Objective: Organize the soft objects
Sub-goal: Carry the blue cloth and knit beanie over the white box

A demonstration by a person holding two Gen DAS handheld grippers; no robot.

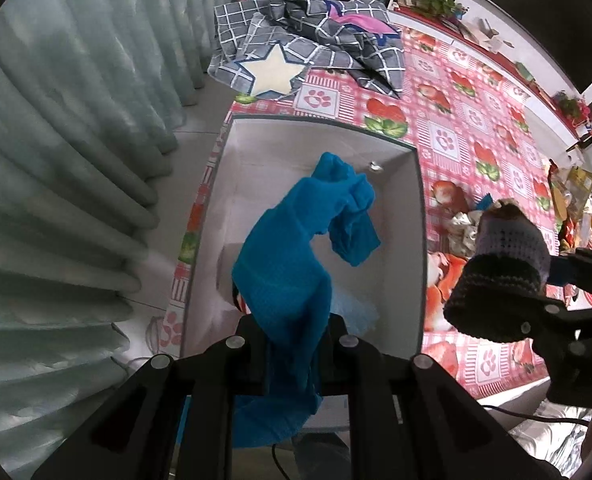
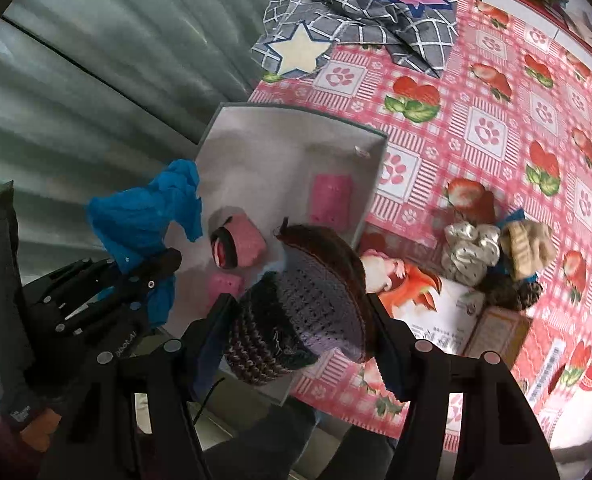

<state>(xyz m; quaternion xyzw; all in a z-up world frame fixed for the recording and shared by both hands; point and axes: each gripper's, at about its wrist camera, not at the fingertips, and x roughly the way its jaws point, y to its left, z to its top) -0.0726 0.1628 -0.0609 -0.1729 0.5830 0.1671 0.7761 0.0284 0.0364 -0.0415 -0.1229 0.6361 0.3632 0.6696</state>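
Left gripper: bottom centre of the left wrist view, jaws pinched tight on a blue cloth, which hangs from them over the open box.
Right gripper: bottom centre of the right wrist view, jaws about half spread and clamped on a knitted hat, dark at the brim, grey-lilac higher up.
Box: grey, white inside, on the table's left edge directly under the blue cloth; in the right wrist view its floor holds a pink roll and two flat pink pieces.
Tablecloth: pink check with strawberries and paw prints, filling the right half of both views.
Pile at mid right: a silver scrunchie beside a beige knitted item, touching, just right of the box.
Far end: a grey checked cloth with a cream star, crumpled at the upper centre.
Left side: pale green curtains.
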